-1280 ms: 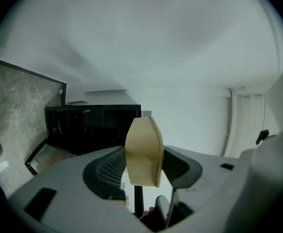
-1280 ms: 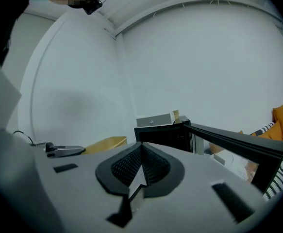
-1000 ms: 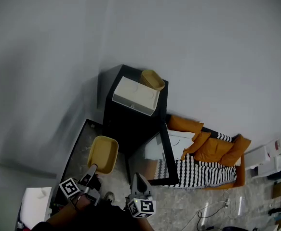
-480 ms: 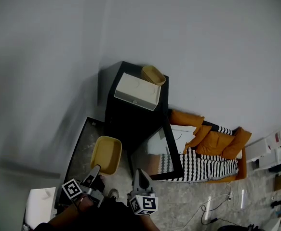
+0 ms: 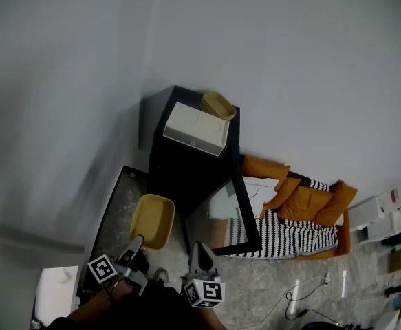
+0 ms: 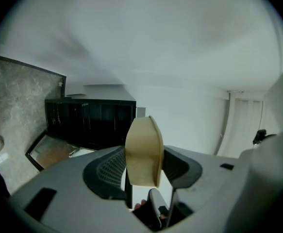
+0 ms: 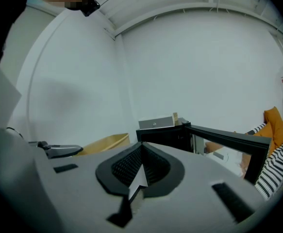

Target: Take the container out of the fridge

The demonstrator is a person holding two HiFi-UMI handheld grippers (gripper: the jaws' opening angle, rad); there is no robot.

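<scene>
The left claw (image 6: 142, 173) clamps the yellow container (image 5: 151, 220) by its rim, apparently clear of the black fridge (image 5: 186, 174) (door (image 5: 229, 215) open); the right claw (image 7: 140, 173) is closed, empty.

Pictured: two grippers, the left gripper (image 5: 135, 241) and right gripper (image 5: 197, 247); two yellow containers, a near container (image 5: 150, 220) in the left gripper's jaws, a far container (image 5: 218, 106) beyond both; one black fridge (image 5: 186, 167); one white box (image 5: 194, 127).
</scene>
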